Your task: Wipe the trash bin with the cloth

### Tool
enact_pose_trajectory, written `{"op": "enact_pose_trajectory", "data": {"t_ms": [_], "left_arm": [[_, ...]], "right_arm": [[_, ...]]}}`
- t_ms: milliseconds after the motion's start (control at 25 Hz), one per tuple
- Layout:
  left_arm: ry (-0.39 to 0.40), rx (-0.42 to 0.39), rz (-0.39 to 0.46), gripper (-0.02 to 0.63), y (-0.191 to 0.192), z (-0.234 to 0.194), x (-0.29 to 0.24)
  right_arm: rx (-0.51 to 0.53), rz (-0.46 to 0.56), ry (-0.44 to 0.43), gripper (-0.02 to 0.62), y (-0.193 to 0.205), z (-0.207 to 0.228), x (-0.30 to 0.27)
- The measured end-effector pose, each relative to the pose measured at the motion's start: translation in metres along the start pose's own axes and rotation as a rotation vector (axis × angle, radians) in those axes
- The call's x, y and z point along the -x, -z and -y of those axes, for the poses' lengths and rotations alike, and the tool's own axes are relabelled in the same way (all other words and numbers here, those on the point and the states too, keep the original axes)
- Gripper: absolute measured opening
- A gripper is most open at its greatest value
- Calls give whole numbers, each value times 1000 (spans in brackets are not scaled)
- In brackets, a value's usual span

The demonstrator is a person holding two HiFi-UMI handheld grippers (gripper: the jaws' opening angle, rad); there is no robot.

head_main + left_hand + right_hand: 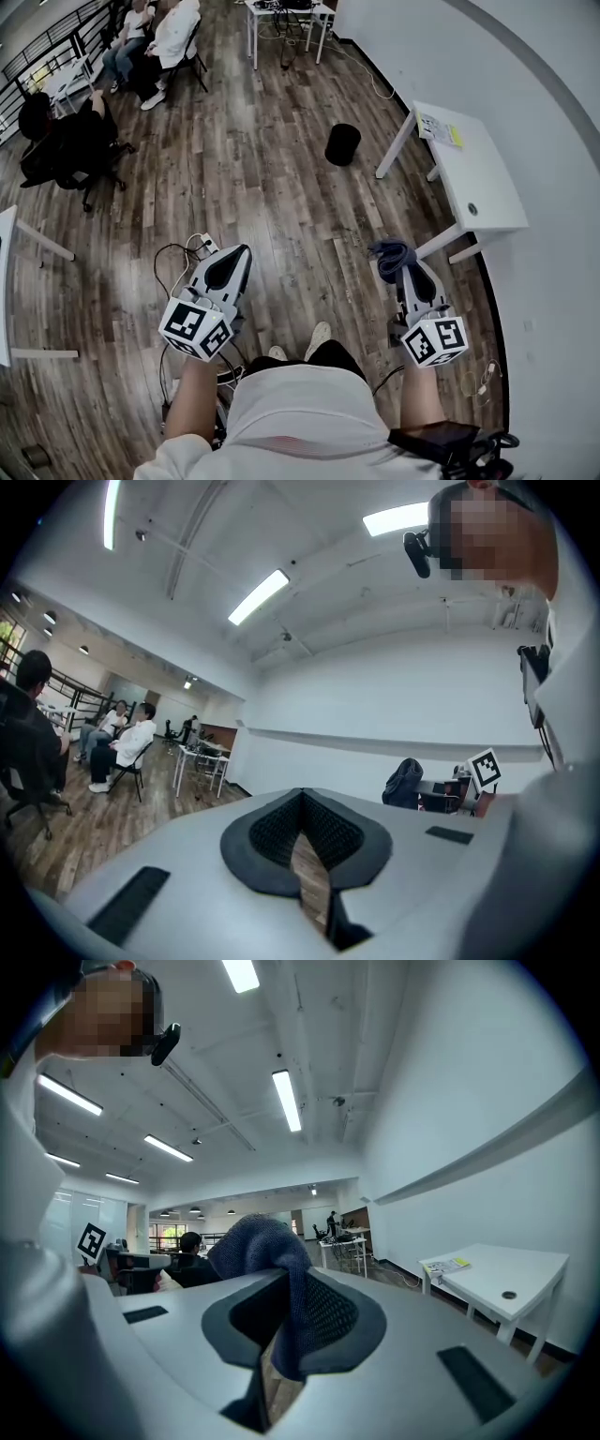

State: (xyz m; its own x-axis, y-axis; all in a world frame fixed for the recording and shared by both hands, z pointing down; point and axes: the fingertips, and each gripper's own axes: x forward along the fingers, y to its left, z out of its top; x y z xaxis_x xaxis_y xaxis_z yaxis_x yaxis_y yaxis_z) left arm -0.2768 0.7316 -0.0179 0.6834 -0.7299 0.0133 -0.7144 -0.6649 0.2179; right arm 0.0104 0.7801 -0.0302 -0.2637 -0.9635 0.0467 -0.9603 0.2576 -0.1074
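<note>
The black trash bin (343, 143) stands upright on the wooden floor, far ahead of both grippers and next to a white table's leg. In my right gripper (401, 269) a dark blue cloth (392, 252) is bunched, and the jaws are shut on it. From the right gripper view the cloth (265, 1243) bulges up over the fingertips. My left gripper (240, 253) is held low at the left, shut, nothing in it. In the left gripper view its pads (330, 832) meet at the tip, and the cloth (404, 779) shows off to the right.
A white table (473, 173) runs along the right wall. Cables and a power strip (207, 246) lie on the floor by my left gripper. Seated people (169, 33) and an office chair (84, 159) are at the far left; more white tables (281, 14) stand at the back.
</note>
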Motion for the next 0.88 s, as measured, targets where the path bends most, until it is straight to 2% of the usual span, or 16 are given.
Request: {"op": "enact_pose_trajectory", "data": {"t_ms": [440,880], "left_arm": [[-51,13,-11,8,-2,-49,-24],[-39,-26,-36,8,-13,-64,-145]], "right_arm": [[-24,16,-40,46,-7,7,-61],[-67,12,-22,44,-5,97,-135]]}}
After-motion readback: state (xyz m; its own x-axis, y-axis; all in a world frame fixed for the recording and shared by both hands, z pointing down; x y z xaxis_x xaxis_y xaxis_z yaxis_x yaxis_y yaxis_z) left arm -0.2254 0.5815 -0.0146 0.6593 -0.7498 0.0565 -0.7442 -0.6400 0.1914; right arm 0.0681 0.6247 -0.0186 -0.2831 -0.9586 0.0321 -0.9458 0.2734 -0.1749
